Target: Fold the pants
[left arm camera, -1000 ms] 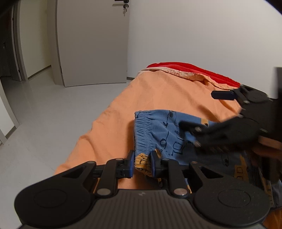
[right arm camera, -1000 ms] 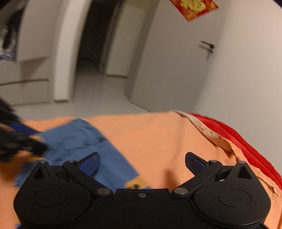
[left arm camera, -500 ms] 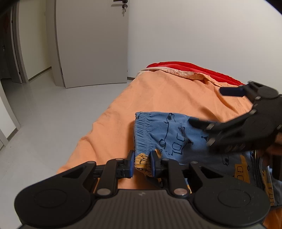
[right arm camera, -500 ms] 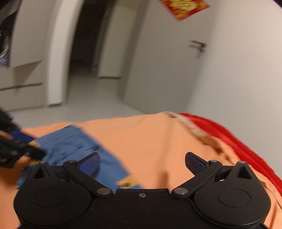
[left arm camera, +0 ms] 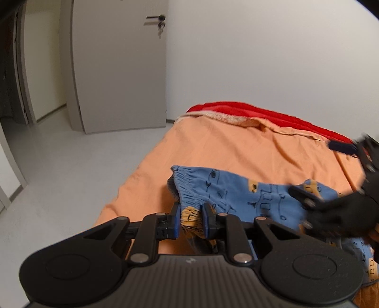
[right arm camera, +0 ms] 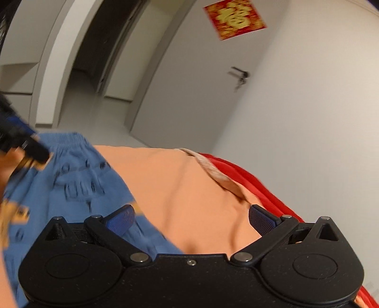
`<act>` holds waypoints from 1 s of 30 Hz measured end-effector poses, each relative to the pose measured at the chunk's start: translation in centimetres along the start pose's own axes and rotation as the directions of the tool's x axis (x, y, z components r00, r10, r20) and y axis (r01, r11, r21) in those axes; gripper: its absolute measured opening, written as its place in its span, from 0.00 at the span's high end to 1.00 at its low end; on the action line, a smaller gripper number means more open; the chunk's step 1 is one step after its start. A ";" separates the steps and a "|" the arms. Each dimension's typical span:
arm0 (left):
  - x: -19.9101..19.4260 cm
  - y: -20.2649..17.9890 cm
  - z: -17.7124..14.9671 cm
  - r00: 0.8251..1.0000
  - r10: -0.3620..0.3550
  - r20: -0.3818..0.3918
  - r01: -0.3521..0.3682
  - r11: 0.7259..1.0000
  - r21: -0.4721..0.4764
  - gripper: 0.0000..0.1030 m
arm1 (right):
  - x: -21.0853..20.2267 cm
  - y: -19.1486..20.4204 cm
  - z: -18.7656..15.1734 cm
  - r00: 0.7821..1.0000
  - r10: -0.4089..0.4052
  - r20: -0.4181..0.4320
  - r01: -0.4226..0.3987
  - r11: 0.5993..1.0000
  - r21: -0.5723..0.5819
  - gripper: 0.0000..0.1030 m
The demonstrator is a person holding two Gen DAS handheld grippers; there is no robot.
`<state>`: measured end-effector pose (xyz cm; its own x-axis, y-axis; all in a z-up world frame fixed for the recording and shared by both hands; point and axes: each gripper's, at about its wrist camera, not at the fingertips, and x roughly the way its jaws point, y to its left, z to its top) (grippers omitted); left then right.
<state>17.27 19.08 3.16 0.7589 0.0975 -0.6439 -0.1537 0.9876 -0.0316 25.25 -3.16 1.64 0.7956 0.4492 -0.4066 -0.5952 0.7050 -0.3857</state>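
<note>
Blue pants [left arm camera: 236, 192] with dark drawings and yellow patches lie on the orange bed sheet [left arm camera: 225, 147]. My left gripper [left arm camera: 191, 219] is shut on a yellow and blue fold of the pants near the elastic waistband, which is lifted a little off the sheet. In the right wrist view the pants [right arm camera: 71, 180] spread at the left and my right gripper [right arm camera: 191, 218] stands wide open above the sheet [right arm camera: 184, 189], nothing between its fingers. In the left wrist view the right gripper [left arm camera: 331, 180] is blurred at the right edge, over the pants.
A red blanket [left arm camera: 260, 116] lies along the far edge of the bed against the white wall. A closed grey door [left arm camera: 118, 66] and pale floor [left arm camera: 71, 165] are to the left of the bed. A red paper sign [right arm camera: 234, 17] hangs on the door.
My right gripper has swung rightward across the pants, staying open. My left gripper has risen slightly with the pinched fold, lifting the waistband off the sheet.
</note>
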 end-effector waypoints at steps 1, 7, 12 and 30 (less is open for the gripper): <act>-0.3 -0.3 0.0 1.000 0.003 0.008 -0.003 1.000 0.014 0.81 | -1.3 -0.1 -0.9 1.000 -0.014 -0.006 0.014 1.000 0.002 0.01; -1.0 -1.9 -0.1 0.999 0.035 0.042 -0.038 0.995 0.097 0.81 | -7.1 0.3 -6.0 0.997 -0.060 -0.049 0.062 0.997 0.041 0.01; 0.7 -1.9 -0.9 0.996 0.088 0.018 -0.090 0.989 0.119 0.77 | -9.2 1.1 -8.0 0.996 -0.055 -0.073 0.061 0.994 0.087 0.01; 4.4 4.4 -4.7 0.995 -0.095 -0.042 0.080 0.960 -0.270 0.41 | -9.4 1.8 -8.8 0.991 -0.110 -0.077 0.120 0.981 0.153 0.01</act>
<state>16.93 23.24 -3.42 0.7426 -0.0017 -0.6697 -0.2577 0.9223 -0.2881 15.69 -10.96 -2.55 0.8450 0.3259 -0.4240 -0.4708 0.8295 -0.3004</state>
